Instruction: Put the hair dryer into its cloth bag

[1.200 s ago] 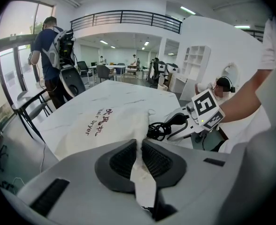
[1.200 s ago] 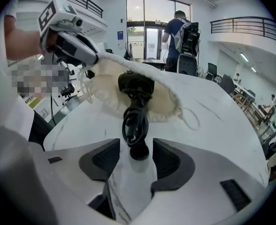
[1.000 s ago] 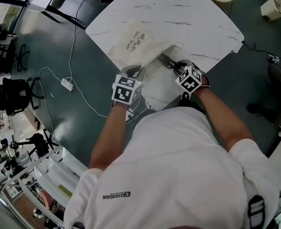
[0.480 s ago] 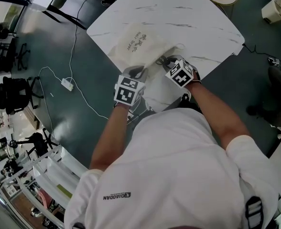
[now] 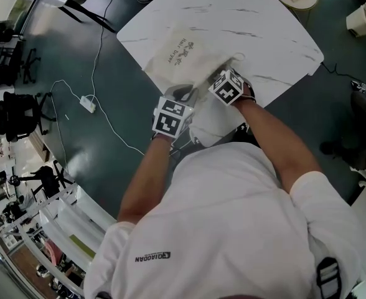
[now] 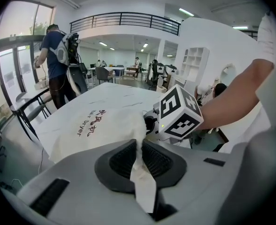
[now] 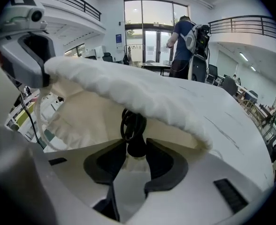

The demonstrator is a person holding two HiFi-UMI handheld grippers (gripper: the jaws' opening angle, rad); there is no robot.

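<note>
Right gripper view: right gripper point(image 7: 137, 159) grips dryer point(image 7: 134, 137) by its black end, centre frame, just under bag point(image 7: 128, 95) rim; bag's length runs straight ahead. Left gripper point(image 6: 139, 159) pinches rim cloth, lifting mouth.

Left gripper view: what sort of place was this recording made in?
Probably an open-plan office or lab hall, two storeys high. A railed mezzanine runs overhead, desks with office chairs fill the background, and a white shelving unit stands beyond the marble-topped table.
</note>
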